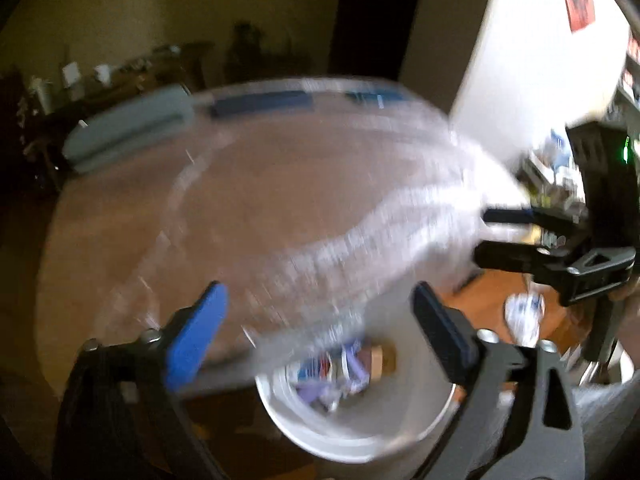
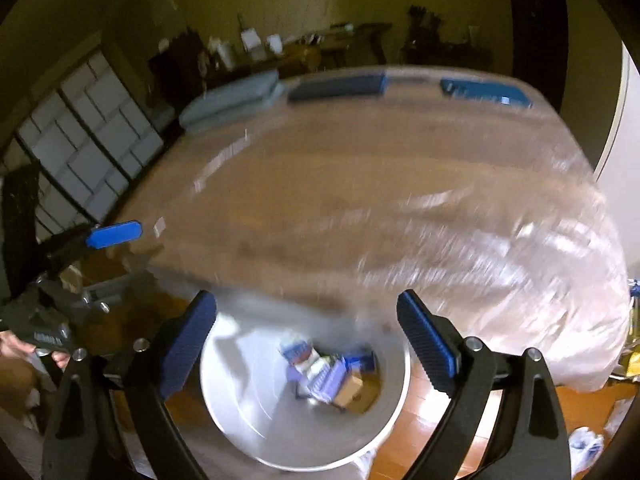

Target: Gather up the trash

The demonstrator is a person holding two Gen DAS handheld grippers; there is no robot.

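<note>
Both grippers hang above a round white bin [image 2: 240,412] on the wood floor [image 2: 580,404], and a big clear plastic bag [image 2: 500,272] billows across the table [image 2: 320,184] behind it, smeared by motion.

The left gripper [image 1: 320,340] has its blue pads spread wide with nothing pressed between them. The right gripper [image 2: 308,340] is likewise spread and empty.

The trash [image 2: 332,372], boxes and wrappers in blue, purple and brown, lies at the bottom of the bin, at about 6 o'clock in both wrist views. A crumpled white scrap [image 1: 524,316] sits on the floor at 4 o'clock in the left view.

I judge the step to be readying the bag for the bin. The next move probably calls for catching the bag's loose edge with both grippers.

No writing can be read. A red-printed sheet [image 1: 578,2] at 1 o'clock is too blurred.
</note>
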